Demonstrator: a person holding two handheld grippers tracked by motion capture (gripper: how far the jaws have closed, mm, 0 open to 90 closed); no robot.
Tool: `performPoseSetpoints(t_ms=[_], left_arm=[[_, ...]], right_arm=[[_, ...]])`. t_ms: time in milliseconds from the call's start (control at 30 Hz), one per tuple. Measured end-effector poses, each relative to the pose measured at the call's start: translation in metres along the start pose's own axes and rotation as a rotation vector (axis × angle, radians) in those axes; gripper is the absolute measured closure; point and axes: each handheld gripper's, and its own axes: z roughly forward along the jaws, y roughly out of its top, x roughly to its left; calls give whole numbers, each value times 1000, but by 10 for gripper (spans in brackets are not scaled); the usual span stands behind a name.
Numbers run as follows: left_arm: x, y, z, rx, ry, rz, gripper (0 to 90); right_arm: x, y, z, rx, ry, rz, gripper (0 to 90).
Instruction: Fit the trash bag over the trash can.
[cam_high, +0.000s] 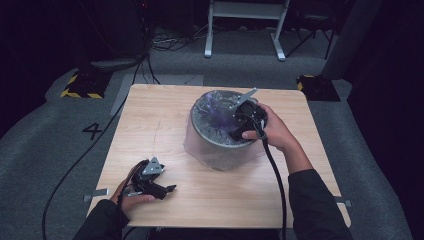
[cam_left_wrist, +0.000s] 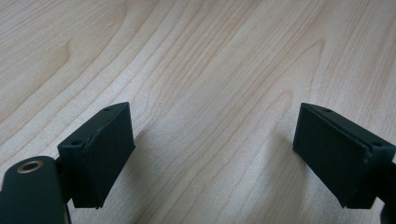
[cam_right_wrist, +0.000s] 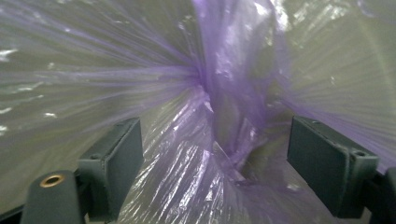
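Looking down from the high view, one wooden table (cam_high: 165, 125) carries one round bin (cam_high: 220, 131), standing upright a little toward the far right of the table's middle. One thin, clear purplish bag (cam_high: 212, 112) lines the bin, stretched over its rim and hanging down the outside wall. Two tools are in play. The right tool (cam_high: 239, 125) is held by the person's right hand (cam_high: 272, 127) and dips into the mouth of the bin from its right side. The left tool (cam_high: 167, 189) lies low near the near left corner of the table, well apart from the bin, with the left hand (cam_high: 131, 197) behind it.

From the left gripper view, the left tool (cam_left_wrist: 212, 154) has its jaws standing wide apart with bare table (cam_left_wrist: 210, 70) between them and no object gripped.

From the right gripper view, the right tool (cam_right_wrist: 215, 163) also has its jaws spread apart. The bag (cam_right_wrist: 205, 93) is crinkled and glossy, its film gathered into folds that run together at a bunched twist near the middle. That twist sits between the jaws, but the pads are not pressing on it.
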Motion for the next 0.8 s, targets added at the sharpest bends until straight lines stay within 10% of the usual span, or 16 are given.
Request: performPoseSetpoints(t_ms=[800], left_arm=[[0, 0, 0, 0, 0, 0, 120]], right_arm=[[2, -6, -19, -132, -33, 33, 197]])
